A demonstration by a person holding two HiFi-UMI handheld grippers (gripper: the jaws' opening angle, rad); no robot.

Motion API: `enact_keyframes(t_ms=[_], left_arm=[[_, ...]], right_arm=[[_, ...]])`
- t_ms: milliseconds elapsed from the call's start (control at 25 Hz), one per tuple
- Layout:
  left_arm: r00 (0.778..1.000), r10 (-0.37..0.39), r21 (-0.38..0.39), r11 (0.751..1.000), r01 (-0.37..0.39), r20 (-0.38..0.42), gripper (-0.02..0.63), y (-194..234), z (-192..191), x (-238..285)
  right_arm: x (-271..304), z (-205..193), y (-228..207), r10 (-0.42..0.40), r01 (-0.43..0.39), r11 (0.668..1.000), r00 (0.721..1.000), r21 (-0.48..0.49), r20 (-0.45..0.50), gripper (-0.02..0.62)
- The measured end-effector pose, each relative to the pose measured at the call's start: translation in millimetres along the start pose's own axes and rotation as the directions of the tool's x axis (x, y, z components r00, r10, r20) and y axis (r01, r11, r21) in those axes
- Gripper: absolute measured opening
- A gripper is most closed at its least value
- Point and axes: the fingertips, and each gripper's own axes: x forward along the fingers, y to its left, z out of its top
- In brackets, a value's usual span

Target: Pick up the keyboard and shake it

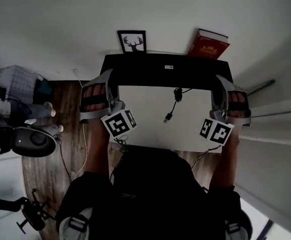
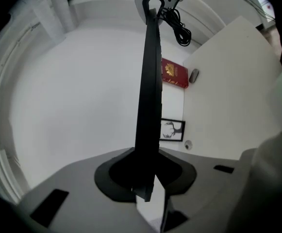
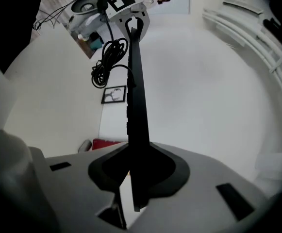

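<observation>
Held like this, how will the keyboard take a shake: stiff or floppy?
The keyboard looks stiff: it spans straight between its clamped ends. Thin edge grips may slip. Its loose cable will probably whip about.

Matt black keyboard (image 1: pixel 145 76), likely plastic; bench (image 1: pixel 145 119) smooth plain white, low sheen; floor (image 1: pixel 70 104) brown wood-grain planks, matt

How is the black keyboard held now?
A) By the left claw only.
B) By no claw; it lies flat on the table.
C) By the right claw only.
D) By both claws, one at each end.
D: the left claw and the right claw each pinch one end of the keyboard, as each gripper view shows.
</observation>
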Motion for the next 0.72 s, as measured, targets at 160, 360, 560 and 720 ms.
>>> enact_keyframes(t_ms=[160,360,560,720], left_arm=[[0.985,-0.063,-0.024,0.998,0.059,-0.162,0.095,-30.3,-74.1,-17.4],[0.935,-0.038,-0.086,0.996,0.008,-0.353,0.094,-28.5,-154.3,-59.4],[0.883,-0.048,-0.127,0.992,-0.014,-0.467,0.095,-32.7,-201.1,-94.8],[0.886,-0.064,-0.138,0.99,0.001,-0.458,0.095,-38.8,-206.1,-98.4]], right_arm=[[23.0,68.2,37.4,0.104,-0.101,0.995,0.981,-0.025,0.166,0.095],[39.6,156.0,23.0,0.076,-0.051,0.995,0.93,-0.08,0.359,0.095],[33.5,210.3,28.8,0.094,-0.05,0.993,0.88,-0.105,0.466,0.095],[29.1,214.8,29.7,0.109,-0.058,0.991,0.879,-0.124,0.463,0.095]])
